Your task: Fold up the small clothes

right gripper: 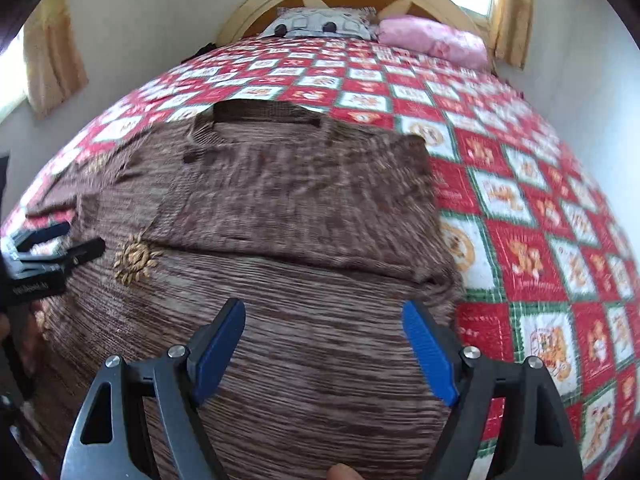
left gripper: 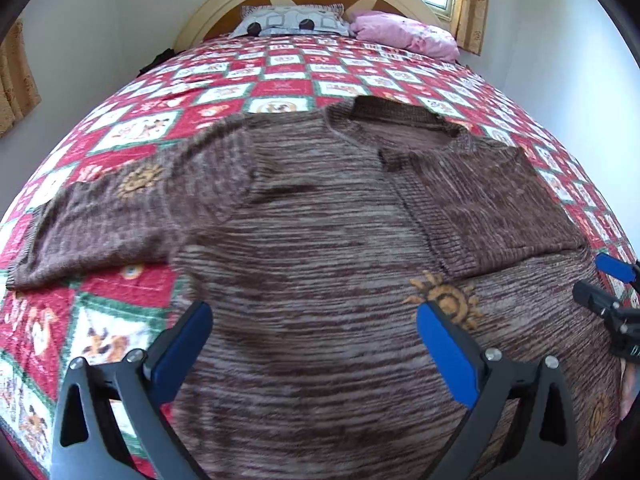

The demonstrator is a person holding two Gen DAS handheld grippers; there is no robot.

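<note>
left wrist | left gripper [left gripper: 314,328] jaws apart | sweater [left gripper: 320,240] spread beneath and ahead | brown, streaked, one sleeve folded in

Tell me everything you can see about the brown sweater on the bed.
The brown sweater is a knit in streaked brown and pale yarn, with a ribbed round collar and orange sun motifs. It lies flat on the red and white patchwork quilt, collar toward the headboard. One sleeve stretches out sideways onto the quilt; the other sleeve is already folded in across the chest. Both grippers hover above its lower body with fingers spread, holding nothing.
</note>
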